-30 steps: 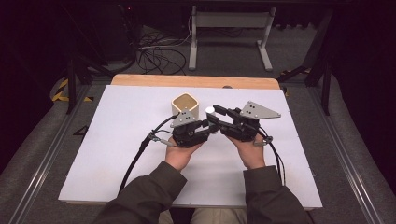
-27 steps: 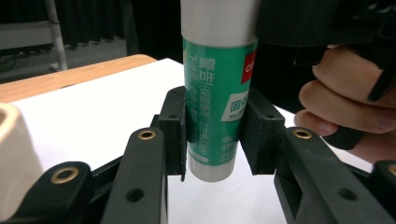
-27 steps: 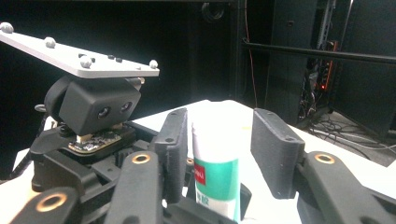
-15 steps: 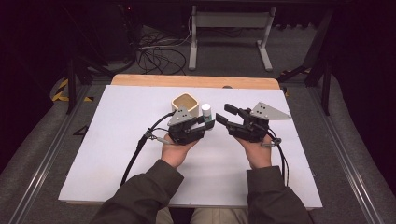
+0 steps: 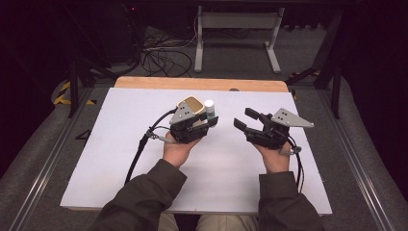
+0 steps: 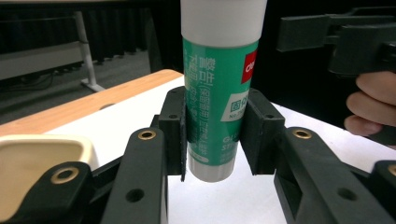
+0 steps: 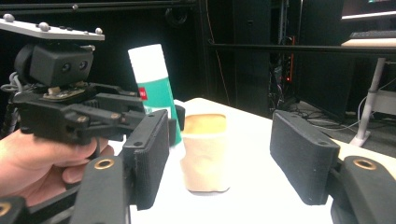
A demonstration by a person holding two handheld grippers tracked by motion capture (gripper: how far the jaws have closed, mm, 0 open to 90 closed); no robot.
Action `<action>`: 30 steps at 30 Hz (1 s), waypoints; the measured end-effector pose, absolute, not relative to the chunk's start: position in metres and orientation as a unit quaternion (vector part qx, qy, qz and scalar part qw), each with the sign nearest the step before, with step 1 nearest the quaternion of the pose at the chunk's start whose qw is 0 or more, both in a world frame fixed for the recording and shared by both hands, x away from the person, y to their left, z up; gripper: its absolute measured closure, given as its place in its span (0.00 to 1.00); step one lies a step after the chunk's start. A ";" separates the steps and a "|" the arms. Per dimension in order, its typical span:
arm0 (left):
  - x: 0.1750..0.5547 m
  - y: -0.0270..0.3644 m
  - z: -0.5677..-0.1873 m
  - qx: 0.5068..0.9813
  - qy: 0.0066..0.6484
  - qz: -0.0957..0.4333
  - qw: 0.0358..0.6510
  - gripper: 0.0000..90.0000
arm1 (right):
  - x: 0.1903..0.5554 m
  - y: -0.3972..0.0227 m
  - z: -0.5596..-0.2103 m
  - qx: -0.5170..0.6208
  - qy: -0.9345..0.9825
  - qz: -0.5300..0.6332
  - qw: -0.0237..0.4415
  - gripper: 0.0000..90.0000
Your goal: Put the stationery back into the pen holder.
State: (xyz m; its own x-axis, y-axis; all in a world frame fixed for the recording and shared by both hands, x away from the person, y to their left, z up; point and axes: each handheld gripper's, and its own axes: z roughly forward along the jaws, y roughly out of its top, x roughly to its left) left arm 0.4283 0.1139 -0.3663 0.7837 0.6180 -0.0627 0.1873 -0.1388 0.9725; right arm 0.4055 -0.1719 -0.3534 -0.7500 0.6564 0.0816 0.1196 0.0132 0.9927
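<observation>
**Glue stick clamped upright in the left gripper, right gripper free beside it**

In the high view the left gripper (image 5: 208, 121) sits just left of the frame's centre, above the white surface (image 5: 120, 144); its jaws are clamped on a green glue stick (image 5: 209, 108) that stands upright with its white cap on top; the left gripper view shows the same glue stick (image 6: 218, 93) at centre frame, squeezed between the two black pads (image 6: 173, 126), its lower end clear of the surface. A small beige cup (image 5: 192, 103) stands just behind the left gripper in the high view, close to the glue stick; it appears again at centre in the right gripper view (image 7: 205, 154), resting on the surface. The right gripper (image 5: 245, 120) lies right of centre, apart from the left one; its jaws have just been opening and stand apart with nothing between them; the right gripper view shows the cup beyond the gap, untouched.
</observation>
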 end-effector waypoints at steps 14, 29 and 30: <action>0.442 0.129 -0.351 0.726 0.286 0.214 0.588 0.73 | 0.396 -0.188 -0.355 0.291 0.676 0.640 0.221 0.31; 0.469 0.146 -0.353 0.718 0.313 0.247 0.571 0.73 | 0.390 -0.194 -0.351 0.268 0.673 0.647 0.236 0.25; 0.471 0.147 -0.354 0.718 0.314 0.249 0.568 0.73 | 0.390 -0.194 -0.351 0.268 0.673 0.647 0.236 0.25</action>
